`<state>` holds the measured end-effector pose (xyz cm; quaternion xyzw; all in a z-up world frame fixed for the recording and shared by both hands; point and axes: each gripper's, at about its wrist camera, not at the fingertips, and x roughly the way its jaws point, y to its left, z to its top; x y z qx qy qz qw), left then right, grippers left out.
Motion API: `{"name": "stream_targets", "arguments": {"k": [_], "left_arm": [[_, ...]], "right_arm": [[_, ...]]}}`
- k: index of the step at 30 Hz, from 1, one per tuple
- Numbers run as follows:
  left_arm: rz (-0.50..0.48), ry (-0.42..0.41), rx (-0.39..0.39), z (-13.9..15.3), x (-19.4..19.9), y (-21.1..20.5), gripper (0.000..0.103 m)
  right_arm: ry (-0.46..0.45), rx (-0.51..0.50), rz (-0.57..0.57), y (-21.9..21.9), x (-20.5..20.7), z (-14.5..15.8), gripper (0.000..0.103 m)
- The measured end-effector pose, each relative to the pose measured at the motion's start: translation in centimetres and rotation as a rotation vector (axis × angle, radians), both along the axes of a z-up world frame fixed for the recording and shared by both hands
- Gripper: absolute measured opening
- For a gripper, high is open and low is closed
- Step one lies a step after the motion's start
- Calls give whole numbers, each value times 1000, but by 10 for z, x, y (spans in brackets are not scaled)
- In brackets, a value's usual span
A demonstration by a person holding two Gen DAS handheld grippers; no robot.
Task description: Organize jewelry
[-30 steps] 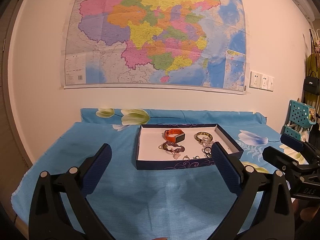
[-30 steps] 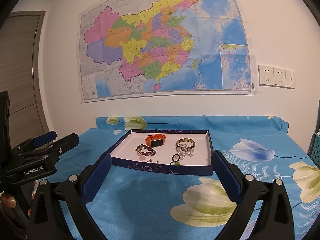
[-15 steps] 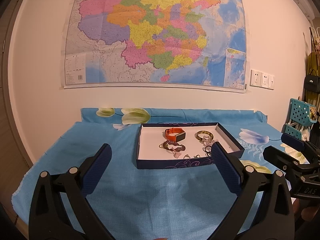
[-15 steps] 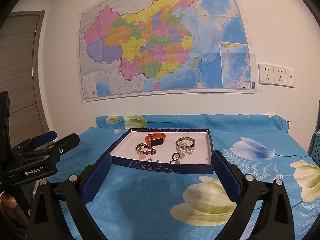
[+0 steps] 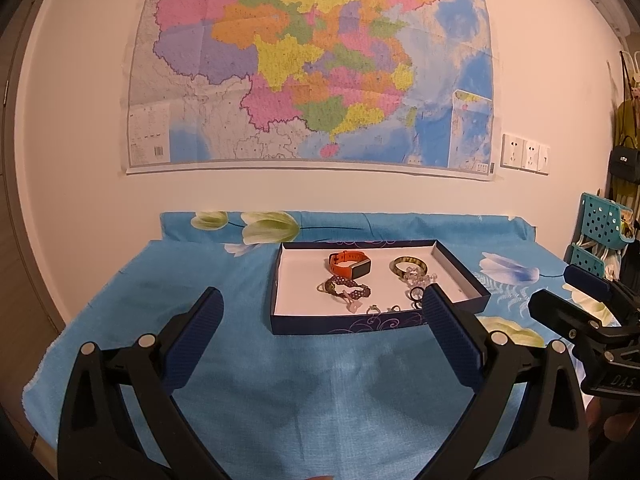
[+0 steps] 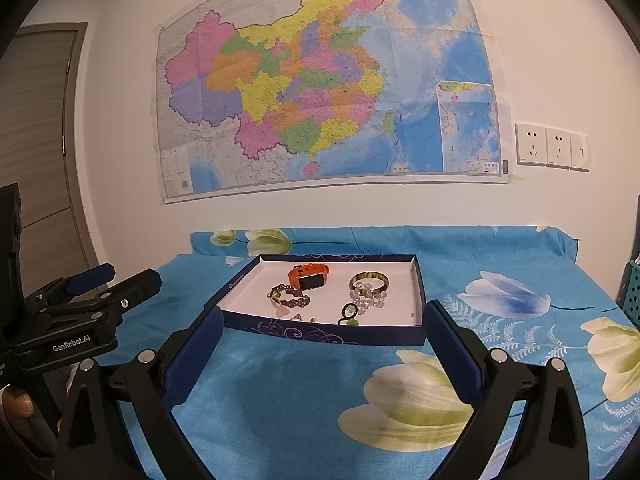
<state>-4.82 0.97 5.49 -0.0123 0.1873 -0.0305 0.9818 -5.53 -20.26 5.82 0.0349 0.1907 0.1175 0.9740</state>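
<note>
A dark blue tray (image 5: pixel 344 325) (image 6: pixel 320 334) with a white floor sits on the blue flowered cloth. In it lie an orange watch (image 5: pixel 349 265) (image 6: pixel 308 277), a beaded bracelet (image 5: pixel 347 289) (image 6: pixel 289 297), a green-gold bangle (image 5: pixel 408 266) (image 6: pixel 369 281), clear beads (image 6: pixel 370 299) and small rings (image 5: pixel 376 309). My left gripper (image 5: pixel 320 320) is open and empty, held in front of the tray. My right gripper (image 6: pixel 320 332) is open and empty, also short of the tray. Each gripper shows at the edge of the other's view.
The table's blue flowered cloth (image 6: pixel 400 392) spreads around the tray. A large map (image 5: pixel 312 68) hangs on the wall behind. Wall sockets (image 6: pixel 552 146) are at the right. A teal perforated rack (image 5: pixel 604 232) stands to the right of the table. A door (image 6: pixel 36 140) is at the left.
Both grippers have drifted very slightly; the tray and jewelry have not moved. Both stay open.
</note>
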Motion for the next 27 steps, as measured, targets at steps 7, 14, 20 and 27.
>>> {"name": "stream_targets", "arguments": {"k": [7, 14, 20, 27], "left_arm": [[-10, 1, 11, -1, 1, -6, 98], [-10, 0, 14, -1, 1, -7, 98], [-9, -5, 18, -1, 1, -7, 98], [-10, -7, 22, 0, 0, -8, 98]], "right_arm": [[3, 0, -3, 0, 0, 0, 96], [6, -1, -3, 0, 0, 0, 96], [1, 0, -4, 0, -1, 0, 96], [1, -1, -5, 1, -1, 0, 96]]}}
